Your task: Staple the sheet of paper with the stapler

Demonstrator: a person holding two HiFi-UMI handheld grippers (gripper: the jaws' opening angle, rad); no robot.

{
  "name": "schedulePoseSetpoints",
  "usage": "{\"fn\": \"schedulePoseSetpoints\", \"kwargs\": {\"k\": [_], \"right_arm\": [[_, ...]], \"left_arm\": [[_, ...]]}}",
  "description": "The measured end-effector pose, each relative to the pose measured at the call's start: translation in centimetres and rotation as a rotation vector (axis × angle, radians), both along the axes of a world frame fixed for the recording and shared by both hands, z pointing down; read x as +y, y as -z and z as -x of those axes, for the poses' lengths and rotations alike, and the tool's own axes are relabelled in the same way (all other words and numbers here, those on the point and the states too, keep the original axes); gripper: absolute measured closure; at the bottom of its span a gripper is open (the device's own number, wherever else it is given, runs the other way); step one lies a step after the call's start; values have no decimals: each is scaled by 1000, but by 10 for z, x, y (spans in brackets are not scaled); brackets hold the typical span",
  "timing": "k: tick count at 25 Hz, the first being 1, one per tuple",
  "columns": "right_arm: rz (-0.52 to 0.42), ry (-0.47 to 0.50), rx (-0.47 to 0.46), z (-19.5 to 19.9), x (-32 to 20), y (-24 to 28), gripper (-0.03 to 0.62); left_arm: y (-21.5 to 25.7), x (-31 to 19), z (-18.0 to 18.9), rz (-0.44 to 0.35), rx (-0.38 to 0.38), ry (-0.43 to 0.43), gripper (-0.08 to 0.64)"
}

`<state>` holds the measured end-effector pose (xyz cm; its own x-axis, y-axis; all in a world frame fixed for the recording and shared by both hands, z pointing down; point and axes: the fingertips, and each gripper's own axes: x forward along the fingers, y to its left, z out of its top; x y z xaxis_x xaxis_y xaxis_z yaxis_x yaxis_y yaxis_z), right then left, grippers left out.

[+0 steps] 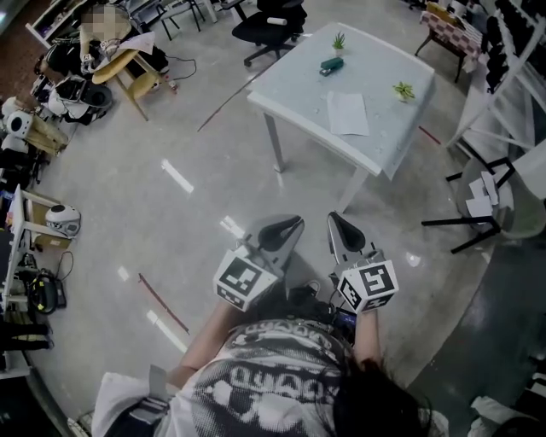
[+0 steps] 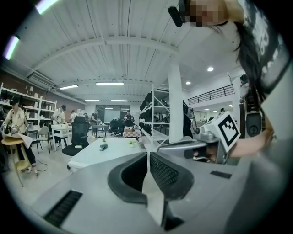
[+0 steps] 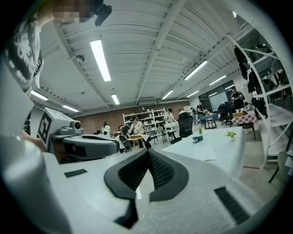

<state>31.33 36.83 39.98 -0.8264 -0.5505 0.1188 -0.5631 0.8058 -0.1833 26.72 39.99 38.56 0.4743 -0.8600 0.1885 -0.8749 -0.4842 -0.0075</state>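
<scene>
**Both Grippers Closed and Empty, Stapler and Paper Wait on Distant Table**

A person in a black-and-white patterned shirt (image 1: 273,375) stands on the pale polished floor (image 1: 171,145) of an open workshop. The person holds the left gripper (image 1: 297,222) and the right gripper (image 1: 334,218) side by side in front of the body, near each other but not touching. Each carries its cube of square markers turned upward toward the head camera.

In the left gripper view, the two dark ribbed jaws meet at their tips and nothing lies between them. The right gripper view shows the same: pads pressed together, holding nothing. Both tools point roughly level toward a white square table (image 1: 290,85) that stands well apart from them across the floor.

On the tabletop, a sheet of white paper (image 1: 348,113) lies flat, nearer to the edge that faces the person than to the far side. The dark green stapler (image 1: 332,66) rests farther back, apart from the paper and untouched. It sits just beside a small potted green plant (image 1: 339,41). A second small potted green plant (image 1: 403,90) stands to the right of the sheet, close to the table's right edge.

A black office chair (image 1: 269,26) sits just beyond the table's far side. In the background of both gripper views, other people work at desks and among shelving under long ceiling lights.
</scene>
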Motion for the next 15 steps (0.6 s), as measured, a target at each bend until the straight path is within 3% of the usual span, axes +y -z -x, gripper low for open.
{"fn": "schedulePoseSetpoints", "kwargs": {"k": [9,15], "right_arm": [[35,3,28,43,-56,-14,600],[57,-38,57,86,-116,-14,600]], "left_arm": [[-11,-57,52,18,11,18,545],[-6,-124,97,21,24,-33,545]]}}
